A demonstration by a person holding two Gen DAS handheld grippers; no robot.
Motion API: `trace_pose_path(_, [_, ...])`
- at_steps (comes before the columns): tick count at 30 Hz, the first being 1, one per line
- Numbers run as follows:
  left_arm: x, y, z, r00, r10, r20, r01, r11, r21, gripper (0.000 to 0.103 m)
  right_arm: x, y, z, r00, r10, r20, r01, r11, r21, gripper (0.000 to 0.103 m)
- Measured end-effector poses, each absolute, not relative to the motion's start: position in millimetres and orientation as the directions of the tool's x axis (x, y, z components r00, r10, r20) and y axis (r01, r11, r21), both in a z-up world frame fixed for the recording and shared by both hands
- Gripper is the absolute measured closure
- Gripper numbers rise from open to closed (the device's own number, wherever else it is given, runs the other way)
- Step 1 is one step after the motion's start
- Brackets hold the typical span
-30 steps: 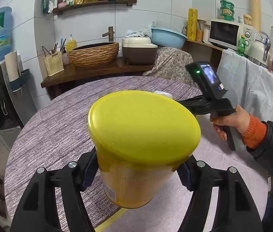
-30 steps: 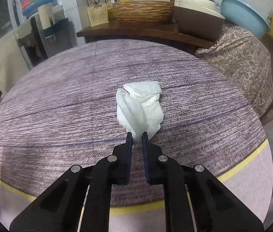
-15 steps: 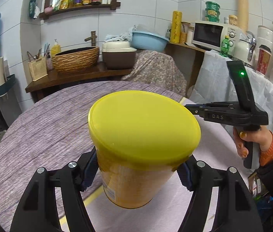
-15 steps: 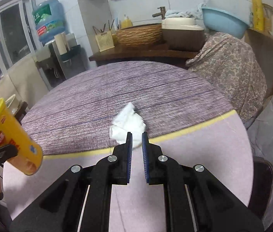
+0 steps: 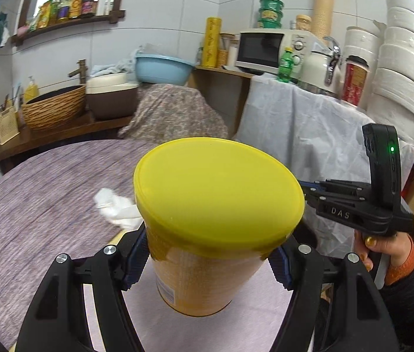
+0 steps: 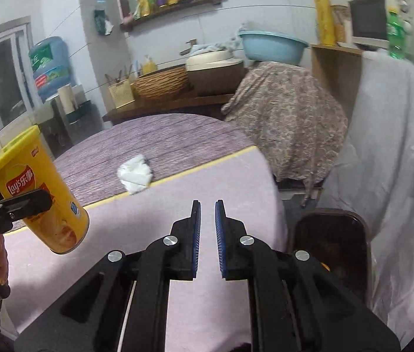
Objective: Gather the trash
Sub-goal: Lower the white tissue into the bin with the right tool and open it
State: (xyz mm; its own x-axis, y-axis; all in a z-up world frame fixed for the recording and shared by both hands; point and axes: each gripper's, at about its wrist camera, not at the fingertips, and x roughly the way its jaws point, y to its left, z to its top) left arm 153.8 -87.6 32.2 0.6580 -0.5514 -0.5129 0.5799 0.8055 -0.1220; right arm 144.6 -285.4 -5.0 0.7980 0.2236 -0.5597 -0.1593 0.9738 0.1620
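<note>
Fingers of my left gripper stand wide, clamped on the yellow chip canister just under its lid, off the table's near edge. My right gripper is nearly closed, empty. The crumpled tissue lies at the table runner's near edge: light, soft; I would pinch its raised fold.

The yellow canister, at nine o'clock in the right wrist view, reads "Lay's" (Chinese characters follow it). The right gripper, at three o'clock in the left view, bears "DAS".
</note>
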Motion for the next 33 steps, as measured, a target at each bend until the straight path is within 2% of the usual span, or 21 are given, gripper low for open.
trace_pose_path(5, [154, -131, 31, 0.627, -0.591, -0.508, 0.625, 0.771, -0.125, 0.035, 128, -333, -20, 0.811, 0.144, -0.566, -0.058, 0.984, 0.166, 0.092])
trace_pose_path(14, [160, -201, 21, 0.551, -0.647, -0.527, 0.68, 0.714, -0.167, 0.035, 124, -410, -78, 0.761, 0.022, -0.648, 0.125, 0.976, 0.18, 0.092])
trace_pose_path(21, [169, -247, 18, 0.498, -0.681, -0.536, 0.716, 0.672, -0.189, 0.035, 129, -440, -124, 0.707, 0.003, -0.707, 0.189, 0.963, 0.193, 0.092])
trace_pose_path(33, [188, -311, -18, 0.45, -0.65, -0.612, 0.715, 0.673, -0.189, 0.035, 142, -466, -185, 0.636, 0.015, -0.771, 0.23, 0.951, 0.208, 0.092])
